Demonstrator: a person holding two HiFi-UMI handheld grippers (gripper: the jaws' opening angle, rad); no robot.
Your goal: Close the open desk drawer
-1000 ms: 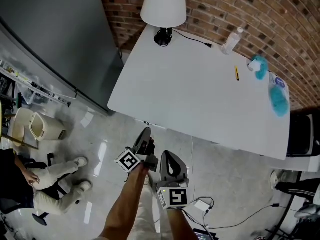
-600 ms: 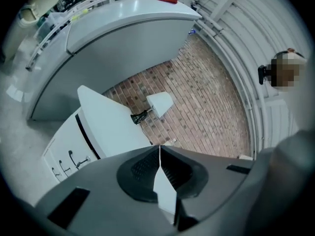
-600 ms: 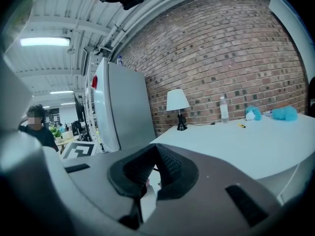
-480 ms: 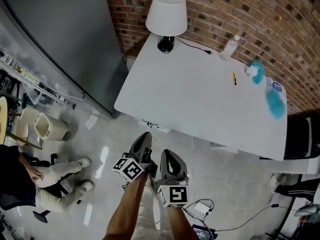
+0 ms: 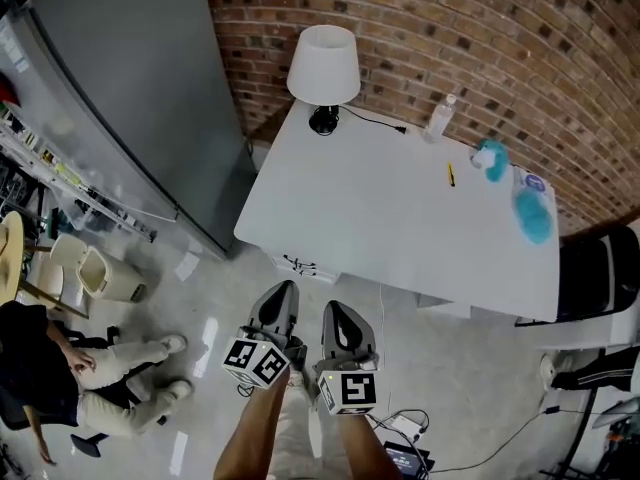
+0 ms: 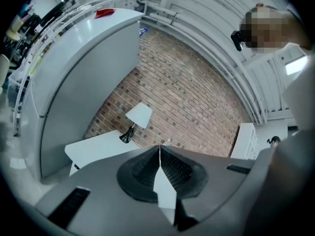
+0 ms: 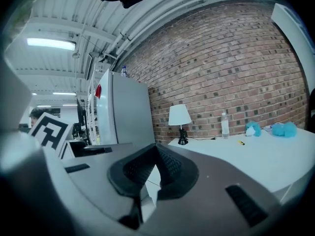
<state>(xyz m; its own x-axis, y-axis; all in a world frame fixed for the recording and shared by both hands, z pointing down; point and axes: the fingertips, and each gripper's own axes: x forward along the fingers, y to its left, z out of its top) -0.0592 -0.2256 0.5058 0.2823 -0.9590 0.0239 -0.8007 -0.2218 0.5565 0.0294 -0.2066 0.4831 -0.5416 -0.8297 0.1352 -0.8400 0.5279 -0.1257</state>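
Both pairs of jaws are pressed together on nothing, with the left gripper (image 5: 283, 296) and right gripper (image 5: 336, 316) side by side, short of the table (image 5: 400, 218). What looks like the open drawer (image 5: 297, 265) juts from under the table's near edge. An off-centre push could skew and jam it, or the narrow tips might slip off its front

A brick wall (image 5: 500, 38) rises behind a white lamp (image 5: 323, 63). A grey cabinet (image 5: 130, 88) stands on a glossy grey floor (image 5: 200, 298).
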